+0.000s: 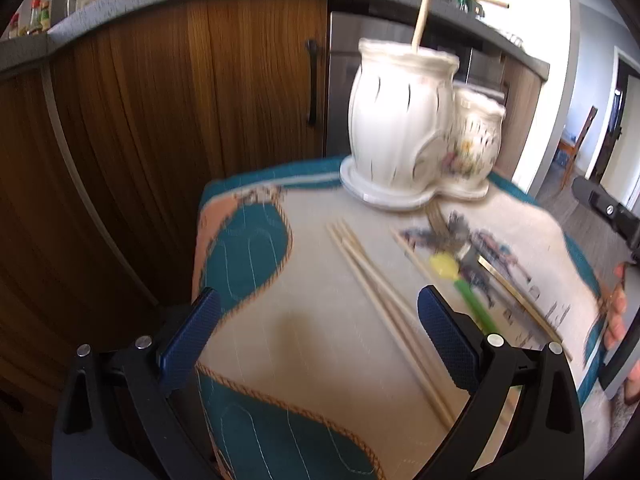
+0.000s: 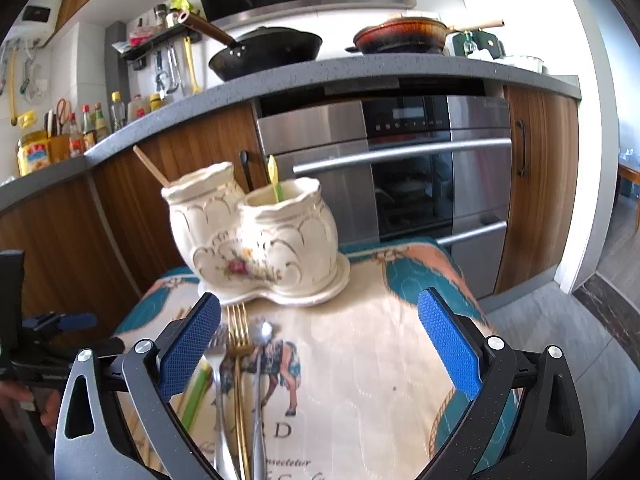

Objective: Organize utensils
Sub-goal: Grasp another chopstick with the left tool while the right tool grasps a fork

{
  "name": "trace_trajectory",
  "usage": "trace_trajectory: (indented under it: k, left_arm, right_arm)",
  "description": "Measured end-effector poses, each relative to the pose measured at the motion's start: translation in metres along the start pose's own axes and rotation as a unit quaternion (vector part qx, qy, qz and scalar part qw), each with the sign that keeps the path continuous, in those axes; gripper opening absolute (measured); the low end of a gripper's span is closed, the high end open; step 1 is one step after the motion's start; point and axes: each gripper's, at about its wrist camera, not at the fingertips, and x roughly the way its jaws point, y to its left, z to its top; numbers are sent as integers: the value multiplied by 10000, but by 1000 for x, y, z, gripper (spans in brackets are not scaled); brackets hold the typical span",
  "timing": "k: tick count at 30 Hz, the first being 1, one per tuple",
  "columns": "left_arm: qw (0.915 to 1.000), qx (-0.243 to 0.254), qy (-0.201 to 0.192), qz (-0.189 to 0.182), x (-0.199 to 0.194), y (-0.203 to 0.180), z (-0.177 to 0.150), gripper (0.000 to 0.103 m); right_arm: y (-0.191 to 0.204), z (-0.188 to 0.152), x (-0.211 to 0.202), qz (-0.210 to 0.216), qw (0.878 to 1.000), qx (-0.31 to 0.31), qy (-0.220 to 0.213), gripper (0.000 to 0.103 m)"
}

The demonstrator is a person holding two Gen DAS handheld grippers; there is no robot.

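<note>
While your tools (image 1: 318,336) (image 2: 319,342) gape empty, twin ceramic holder (image 2: 256,236): chopstick (image 2: 151,168) left cup, green-yellow utensil (image 2: 275,180) right

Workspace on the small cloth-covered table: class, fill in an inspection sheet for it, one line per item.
Surface: patterned cloth covers the table.
Job's things: twin ceramic holder at the far edge, one wooden stick and one green-yellow utensil already in it; chopsticks, gold fork, silver fork, silver spoon and green utensil lie loose.
Clutter: nothing seen.
Grippers: left claw and right claw open, empty.
Cables: nothing seen.
Surroundings: oven, wok, bottles.
</note>
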Motion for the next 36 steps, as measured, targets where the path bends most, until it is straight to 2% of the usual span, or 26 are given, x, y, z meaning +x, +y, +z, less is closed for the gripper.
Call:
trace_trajectory:
  k: [4,10,15,17,19,26,28,34,36]
  left_arm:
    - [9991,113,299,261,13,-3,-4,97]
    - [9977,162,568,321,27,-9,-4,96]
    - [9970,227,653,357,34,-13,-2,91]
    - [9965,246,717,364,38,-15,1,79]
    - [9961,207,804,305,43,-15,4,74]
    - [9946,300,994,82,50,-18,19,24]
    - [9944,278,1016,64,49,-14,19,13]
    - [9946,134,1029,-24,44,-2,15,5]
    - [9946,149,1026,-70,39,-3,11,5]
  right_arm:
    - [0,-5,5,3,9998,3,188,98]
    - [4,-5,9,-66,9996,-160,225,98]
    - [4,-4,10,-17,9996,-145,258,98]
    - [6,-4,9,-11,9995,-184,252,98]
    - [7,-3,9,-3,9995,-217,246,98]
    - [11,-3,9,10,9989,-370,274,98]
    - [12,-4,10,42,9983,-465,349,98]
    - [26,-11,17,415,9928,-806,779,98]
    - [35,-15,20,499,9895,-993,921,95]
